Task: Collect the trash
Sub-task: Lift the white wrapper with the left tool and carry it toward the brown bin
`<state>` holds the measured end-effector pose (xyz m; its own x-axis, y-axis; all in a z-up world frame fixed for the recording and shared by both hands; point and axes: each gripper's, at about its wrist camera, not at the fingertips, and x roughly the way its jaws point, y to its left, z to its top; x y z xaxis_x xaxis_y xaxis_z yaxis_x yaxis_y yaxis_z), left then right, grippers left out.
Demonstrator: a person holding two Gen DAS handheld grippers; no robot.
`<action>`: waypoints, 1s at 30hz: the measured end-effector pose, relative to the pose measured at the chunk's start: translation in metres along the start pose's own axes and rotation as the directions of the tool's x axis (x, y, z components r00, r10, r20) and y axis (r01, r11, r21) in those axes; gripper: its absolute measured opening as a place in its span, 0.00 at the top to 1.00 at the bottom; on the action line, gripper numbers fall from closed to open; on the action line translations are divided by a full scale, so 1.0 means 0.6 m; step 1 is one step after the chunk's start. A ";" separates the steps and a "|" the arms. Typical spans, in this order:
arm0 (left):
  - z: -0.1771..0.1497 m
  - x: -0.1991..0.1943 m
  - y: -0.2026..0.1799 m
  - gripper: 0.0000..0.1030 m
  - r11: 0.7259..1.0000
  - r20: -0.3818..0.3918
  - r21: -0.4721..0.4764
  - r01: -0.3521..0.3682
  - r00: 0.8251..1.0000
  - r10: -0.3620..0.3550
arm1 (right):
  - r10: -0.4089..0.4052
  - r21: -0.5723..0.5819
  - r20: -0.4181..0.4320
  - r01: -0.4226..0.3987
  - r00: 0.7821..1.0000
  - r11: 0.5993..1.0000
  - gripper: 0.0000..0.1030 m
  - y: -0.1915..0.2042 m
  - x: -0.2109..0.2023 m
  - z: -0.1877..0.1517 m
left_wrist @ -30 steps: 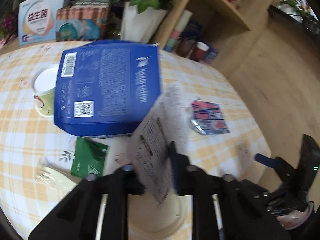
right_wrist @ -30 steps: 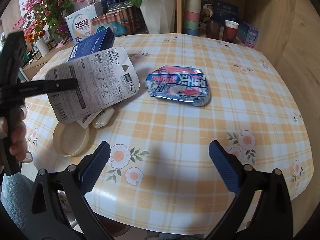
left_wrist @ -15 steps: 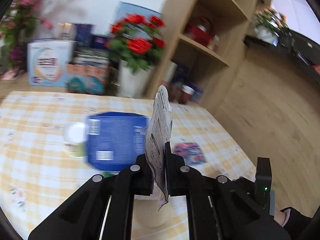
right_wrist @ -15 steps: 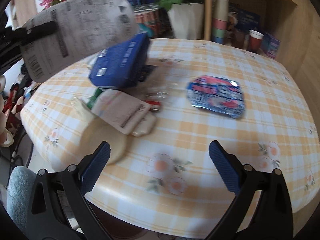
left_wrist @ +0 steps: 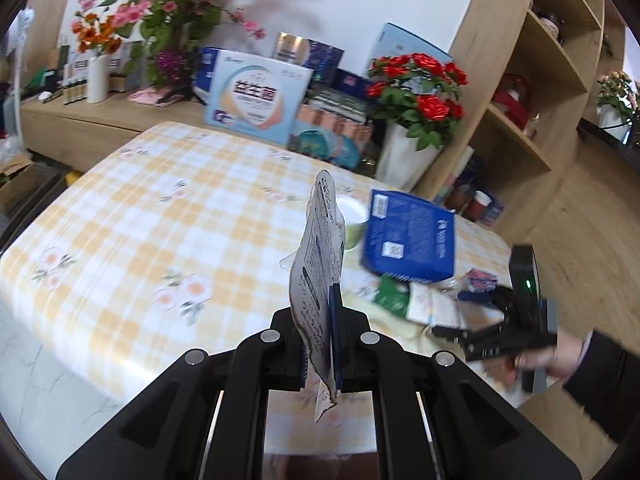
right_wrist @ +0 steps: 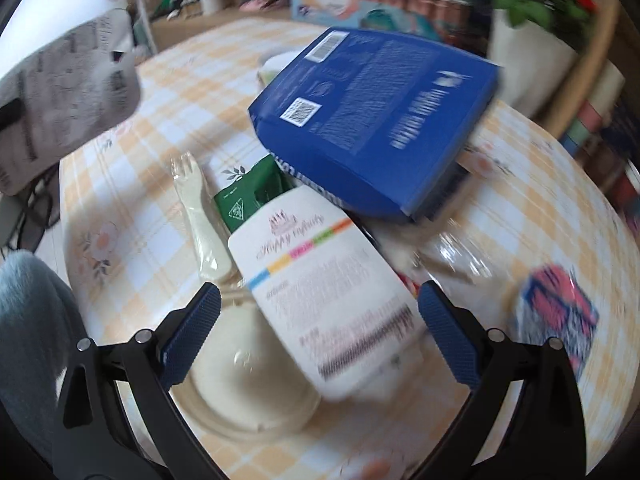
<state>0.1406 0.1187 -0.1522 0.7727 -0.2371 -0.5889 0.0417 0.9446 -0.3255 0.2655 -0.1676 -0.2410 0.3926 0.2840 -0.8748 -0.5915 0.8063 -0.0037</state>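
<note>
My left gripper (left_wrist: pixel 320 344) is shut on a printed white wrapper (left_wrist: pixel 318 272), held upright above the near left of the table; the wrapper also shows in the right wrist view (right_wrist: pixel 64 96). My right gripper (right_wrist: pixel 320 332) is open, its jaws on either side of a white "Happy" packet (right_wrist: pixel 324 300) in the trash pile. The pile holds a blue box (right_wrist: pixel 380 120), a green packet (right_wrist: pixel 256 196), a plastic fork (right_wrist: pixel 200 216), a cream lid (right_wrist: pixel 248 400) and a red-blue foil wrapper (right_wrist: pixel 560 316). The right gripper shows in the left wrist view (left_wrist: pixel 472 300).
The checked tablecloth (left_wrist: pixel 160 220) covers the table. Behind it stand a vase of red roses (left_wrist: pixel 416 120), boxes (left_wrist: pixel 256 100) and a wooden shelf unit (left_wrist: pixel 532 100). A cup (left_wrist: pixel 352 220) stands beside the blue box.
My left gripper has lifted the printed wrapper up and away to the left of the pile. My right gripper has moved in low over the pile, around the white packet.
</note>
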 end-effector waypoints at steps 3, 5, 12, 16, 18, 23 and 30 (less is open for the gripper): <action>-0.017 -0.011 0.015 0.91 1.000 0.000 -0.016 -0.004 1.000 0.004 | 0.014 0.000 -0.024 -0.014 1.000 1.000 0.06 0.002 0.016 0.018; -0.022 -0.014 0.023 0.91 1.000 0.001 -0.028 -0.003 1.000 0.003 | 0.015 0.002 -0.047 -0.015 0.999 1.000 0.06 0.003 0.023 0.026; -0.032 -0.010 0.017 0.91 0.999 -0.008 -0.038 0.018 1.000 -0.018 | 0.037 0.010 -0.116 -0.036 0.993 0.999 0.10 0.000 0.035 0.017; -0.035 -0.013 0.010 0.91 0.999 -0.006 -0.044 0.030 1.000 -0.031 | 0.061 0.062 -0.109 -0.054 0.992 0.997 0.25 -0.012 0.019 0.018; -0.035 -0.018 0.006 0.91 0.998 -0.001 -0.044 0.038 0.999 -0.038 | 0.070 0.064 -0.094 -0.065 0.993 0.996 0.27 -0.013 0.007 0.017; -0.035 -0.027 -0.011 0.91 0.998 0.002 -0.024 0.052 0.999 -0.052 | 0.106 0.135 -0.050 -0.098 0.993 0.986 0.58 -0.022 -0.026 0.011; -0.042 -0.042 -0.031 0.91 0.998 -0.003 -0.009 0.070 0.998 -0.070 | 0.118 0.154 0.015 -0.119 0.993 0.981 0.72 -0.009 -0.058 -0.002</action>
<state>0.1044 0.1015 -0.1501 0.7658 -0.3032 -0.5671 0.0897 0.9236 -0.3726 0.2540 -0.1825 -0.2114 0.3308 0.3847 -0.8617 -0.5183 0.8371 0.1747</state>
